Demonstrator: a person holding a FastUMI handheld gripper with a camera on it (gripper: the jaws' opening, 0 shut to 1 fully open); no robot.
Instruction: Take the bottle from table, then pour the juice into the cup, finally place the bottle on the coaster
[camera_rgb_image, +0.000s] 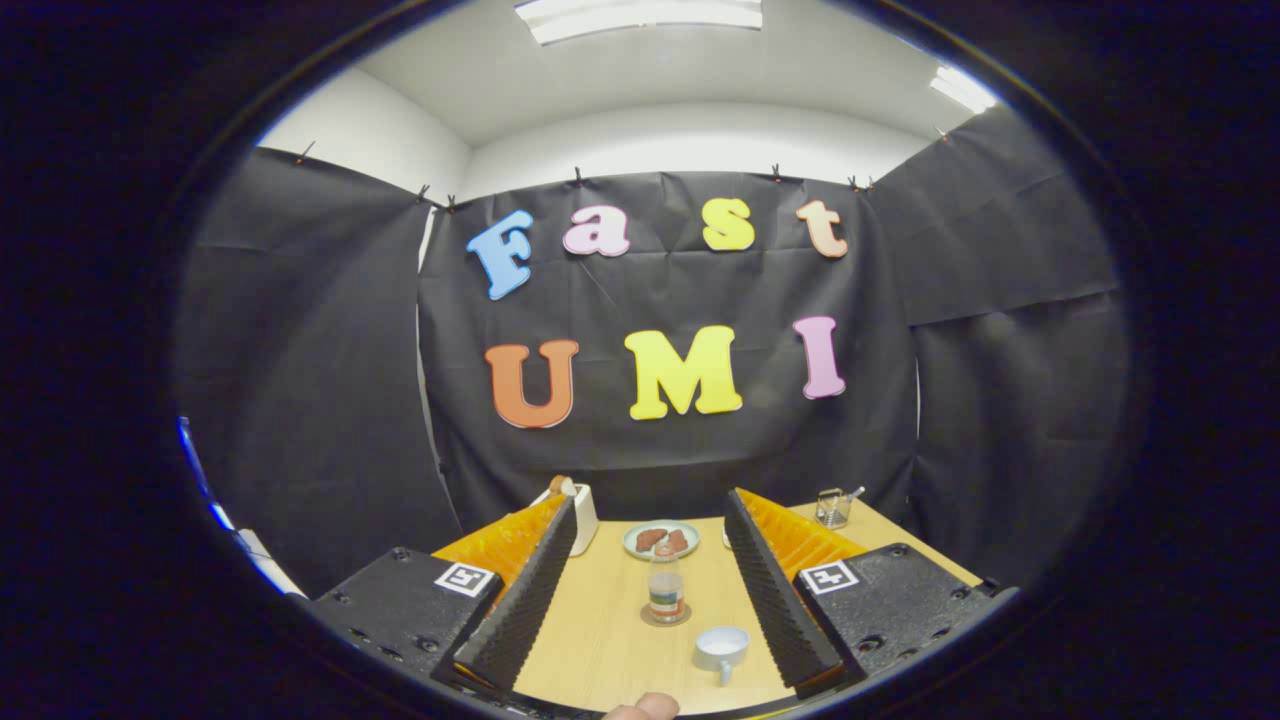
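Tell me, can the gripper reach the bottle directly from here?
Probably yes: the gripper is open, and the bottle stands upright between its fingers. The cup sits nearer, slightly aside.

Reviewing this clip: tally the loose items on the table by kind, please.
Bottle: 1
Coaster: 1
Cup: 1
Plate: 1
Glass container: 1
White box: 1
Total: 6

The hand-held gripper is open, holding nothing.

Table (600, 620): bottle (666, 592) on coaster (666, 617) between the spread fingers of the gripper (650, 525), cup (722, 647) right-front of it, plate (661, 539) behind, glass jar (832, 508) far right, white container (583, 515) far left.
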